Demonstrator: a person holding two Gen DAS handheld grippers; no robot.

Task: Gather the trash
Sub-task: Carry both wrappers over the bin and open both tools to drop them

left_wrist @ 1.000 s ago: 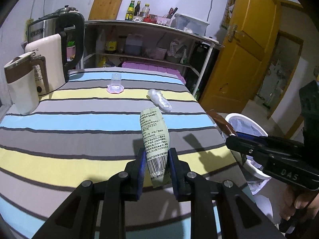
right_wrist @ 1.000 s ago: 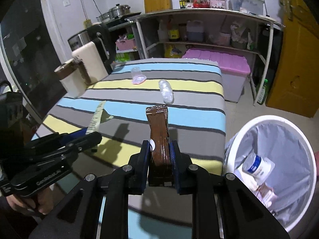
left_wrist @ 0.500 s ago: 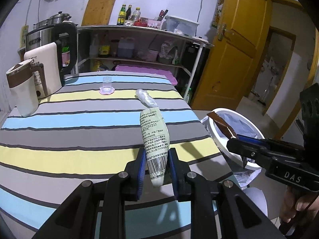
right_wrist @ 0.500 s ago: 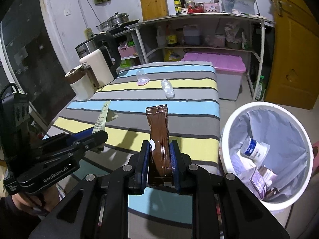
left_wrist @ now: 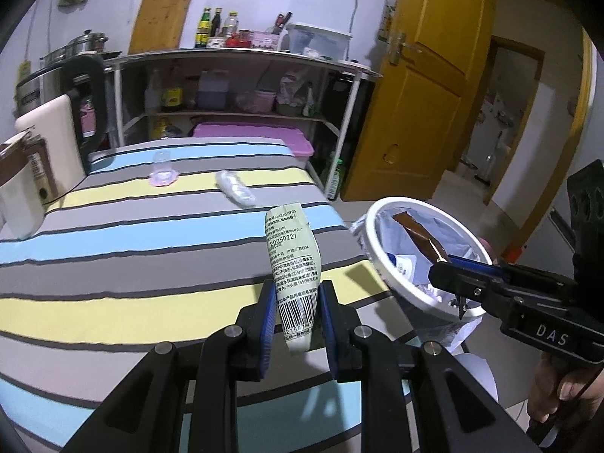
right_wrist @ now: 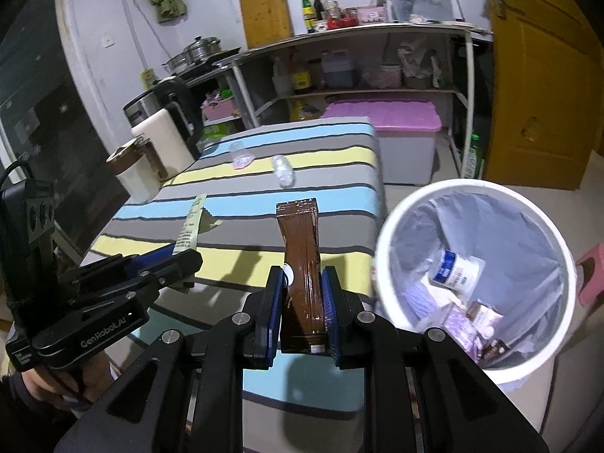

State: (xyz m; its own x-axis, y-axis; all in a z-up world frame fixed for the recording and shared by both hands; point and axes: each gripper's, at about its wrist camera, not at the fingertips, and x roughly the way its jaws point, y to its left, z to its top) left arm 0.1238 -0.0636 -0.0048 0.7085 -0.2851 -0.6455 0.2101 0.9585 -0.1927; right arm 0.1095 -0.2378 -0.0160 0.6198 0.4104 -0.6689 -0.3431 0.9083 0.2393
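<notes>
My left gripper (left_wrist: 296,313) is shut on a pale green printed wrapper (left_wrist: 292,264) and holds it above the striped table's near right corner. My right gripper (right_wrist: 302,302) is shut on a brown sachet (right_wrist: 302,256) and holds it upright just left of the white trash bin (right_wrist: 543,211). In the left wrist view the brown sachet (left_wrist: 419,239) hangs over the bin's rim (left_wrist: 377,226). The bin holds several pieces of trash. A crumpled clear plastic bottle (left_wrist: 234,188) and a small clear cup on a pink lid (left_wrist: 162,173) lie on the table.
The striped tablecloth (left_wrist: 113,234) covers the table. A white kettle (left_wrist: 53,151) and a white-and-brown jug (left_wrist: 19,188) stand at its left edge. A metal shelf (right_wrist: 377,56) and a pink-lidded storage box (right_wrist: 381,113) stand behind. A yellow door (left_wrist: 422,113) is at the right.
Both grippers have pulled back and to the right with their wrappers. The bin has come nearer, and the brown sachet now sits over its rim.
</notes>
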